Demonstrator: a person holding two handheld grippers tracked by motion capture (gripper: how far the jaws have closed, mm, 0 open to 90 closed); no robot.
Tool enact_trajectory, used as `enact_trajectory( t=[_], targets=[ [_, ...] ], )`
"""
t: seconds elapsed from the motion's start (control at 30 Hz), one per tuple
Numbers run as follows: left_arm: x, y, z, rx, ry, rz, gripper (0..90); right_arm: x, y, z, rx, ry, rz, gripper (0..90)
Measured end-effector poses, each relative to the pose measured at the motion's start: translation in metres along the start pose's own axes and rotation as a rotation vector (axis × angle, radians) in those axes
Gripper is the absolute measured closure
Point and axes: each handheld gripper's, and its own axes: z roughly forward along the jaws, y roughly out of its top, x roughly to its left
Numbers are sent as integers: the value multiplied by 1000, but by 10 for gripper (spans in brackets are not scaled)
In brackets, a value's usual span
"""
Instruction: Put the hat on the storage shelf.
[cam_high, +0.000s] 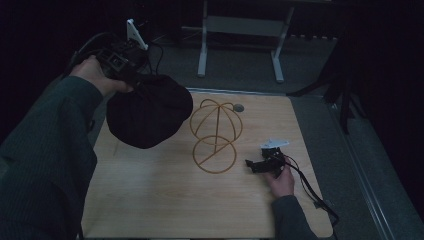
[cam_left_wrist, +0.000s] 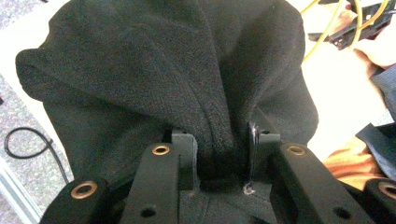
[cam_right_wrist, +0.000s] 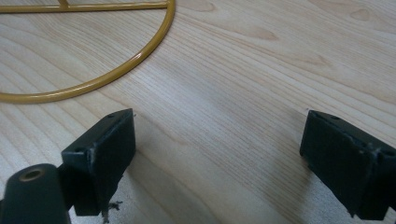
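Note:
A black fabric hat (cam_high: 149, 111) hangs in the air over the table's left back part, just left of a gold wire hat stand (cam_high: 215, 134). My left gripper (cam_high: 131, 70) is shut on a fold of the hat (cam_left_wrist: 177, 79) at its upper edge; in the left gripper view the cloth is bunched between the two jaws, at my left gripper (cam_left_wrist: 222, 151). The stand has a round wire base (cam_right_wrist: 100, 77) and a domed wire top. My right gripper (cam_high: 256, 165) rests low on the table right of the stand's base, and my right gripper (cam_right_wrist: 219, 154) stands open over bare wood.
The wooden table (cam_high: 160, 205) has a small round grommet (cam_high: 238, 107) near its back edge. A white desk frame (cam_high: 240, 40) stands on the floor behind. A black tripod leg (cam_high: 345, 90) stands at the right. Cables trail from both grippers.

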Motion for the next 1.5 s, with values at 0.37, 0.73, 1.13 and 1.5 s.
enact_trajectory(
  t=[0.37, 0.73, 1.13, 1.5],
  targets=[
    [-7, 12, -4, -3, 1, 24, 704, 0, 0, 0, 0, 1, -1, 102],
    [-12, 19, -12, -31, 3, 19, 704, 0, 0, 0, 0, 2, -2, 102],
    [-21, 31, -16, -53, 5, 39, 704, 0, 0, 0, 1, 3, -2, 102],
    [-29, 38, -23, -83, -1, 46, 704, 0, 0, 0, 1, 3, -1, 102]
  ],
)
